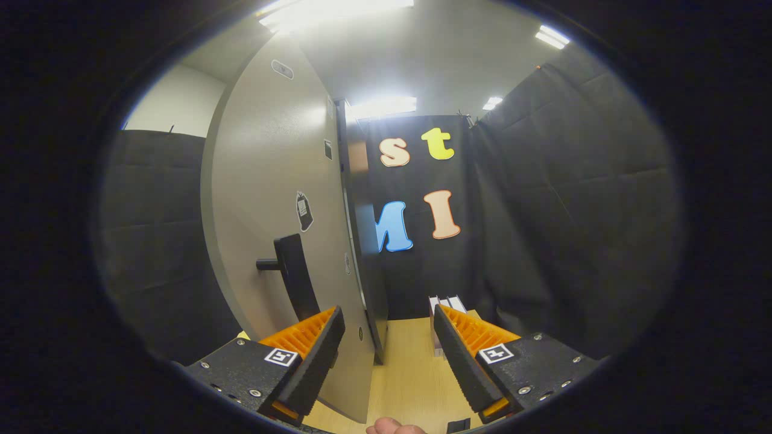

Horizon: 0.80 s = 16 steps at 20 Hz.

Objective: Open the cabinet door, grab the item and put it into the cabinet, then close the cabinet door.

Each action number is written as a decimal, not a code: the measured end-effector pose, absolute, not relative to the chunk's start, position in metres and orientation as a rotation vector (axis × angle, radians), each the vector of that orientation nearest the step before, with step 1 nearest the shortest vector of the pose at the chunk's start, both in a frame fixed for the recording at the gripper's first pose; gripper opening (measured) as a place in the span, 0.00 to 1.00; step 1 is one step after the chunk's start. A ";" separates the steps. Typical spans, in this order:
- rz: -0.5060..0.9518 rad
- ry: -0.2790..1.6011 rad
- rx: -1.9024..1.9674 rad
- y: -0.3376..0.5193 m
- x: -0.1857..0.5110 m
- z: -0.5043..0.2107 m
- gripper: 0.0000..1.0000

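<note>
I see my gripper [386, 349] with jaws spread wide, holding nothing, over the pale wooden table [410, 374]. The open cabinet door [271, 199] stands by the left jaw; the item [435, 313], a pale box, sits just beyond the right jaw, against black cloth walls.

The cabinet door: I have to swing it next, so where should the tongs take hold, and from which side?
Grip the black handle on the cabinet door; it stands off the panel on a post. The open tongs should come from its outer face, one finger either side.
</note>
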<state>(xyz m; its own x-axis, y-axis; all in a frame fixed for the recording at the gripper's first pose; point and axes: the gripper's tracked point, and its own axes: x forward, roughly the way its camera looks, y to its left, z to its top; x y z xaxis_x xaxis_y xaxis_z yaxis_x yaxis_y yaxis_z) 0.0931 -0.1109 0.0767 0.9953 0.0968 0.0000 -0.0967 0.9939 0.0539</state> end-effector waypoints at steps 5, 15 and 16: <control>0.098 0.012 0.090 -0.100 0.090 0.072 0.92; 0.184 0.009 0.028 -0.037 0.085 0.071 0.92; 0.193 0.007 0.020 -0.030 0.086 0.072 0.92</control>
<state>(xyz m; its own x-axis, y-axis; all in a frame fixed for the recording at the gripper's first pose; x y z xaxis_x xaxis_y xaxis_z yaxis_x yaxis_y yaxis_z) 0.0857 -0.0300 0.0723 0.9813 0.1922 -0.0048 -0.1920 0.9812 0.0204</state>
